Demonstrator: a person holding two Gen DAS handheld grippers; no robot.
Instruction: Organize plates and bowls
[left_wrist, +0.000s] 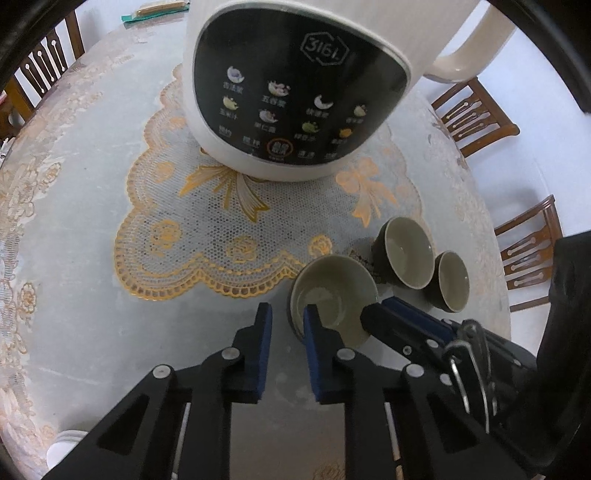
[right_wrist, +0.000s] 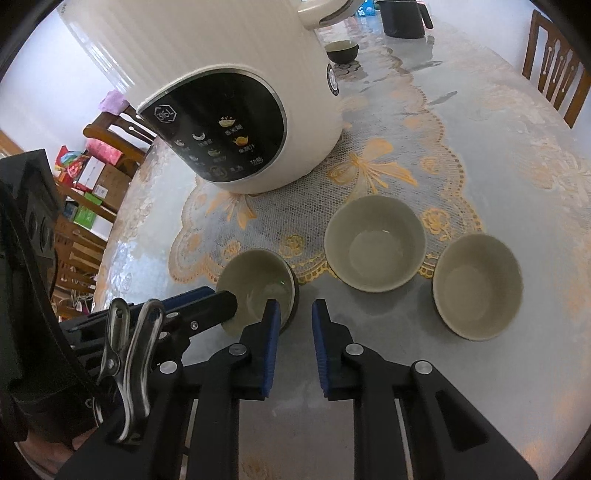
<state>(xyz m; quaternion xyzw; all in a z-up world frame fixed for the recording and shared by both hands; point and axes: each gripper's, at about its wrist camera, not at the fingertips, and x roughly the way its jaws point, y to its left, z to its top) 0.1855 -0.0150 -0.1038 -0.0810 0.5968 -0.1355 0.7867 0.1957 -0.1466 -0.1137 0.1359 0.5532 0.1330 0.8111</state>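
Three small bowls, dark outside and pale grey-green inside, stand together on the table. The nearest bowl (left_wrist: 332, 291) (right_wrist: 255, 273) is gripped from both sides. My left gripper (left_wrist: 288, 317) (right_wrist: 221, 295) straddles one side of its wall, one finger inside and one outside, shut on the rim. My right gripper (right_wrist: 295, 314) (left_wrist: 376, 310) clamps the opposite side the same way. The second bowl (left_wrist: 406, 251) (right_wrist: 375, 242) and the third bowl (left_wrist: 452, 280) (right_wrist: 476, 284) sit upright and untouched just beyond.
A large white appliance (left_wrist: 295, 92) (right_wrist: 221, 110) with a black control panel stands on a lace doily (left_wrist: 221, 229) close behind the bowls. Another bowl (right_wrist: 341, 50) and a black container (right_wrist: 400, 18) are at the far side. Wooden chairs (left_wrist: 476, 114) ring the round table.
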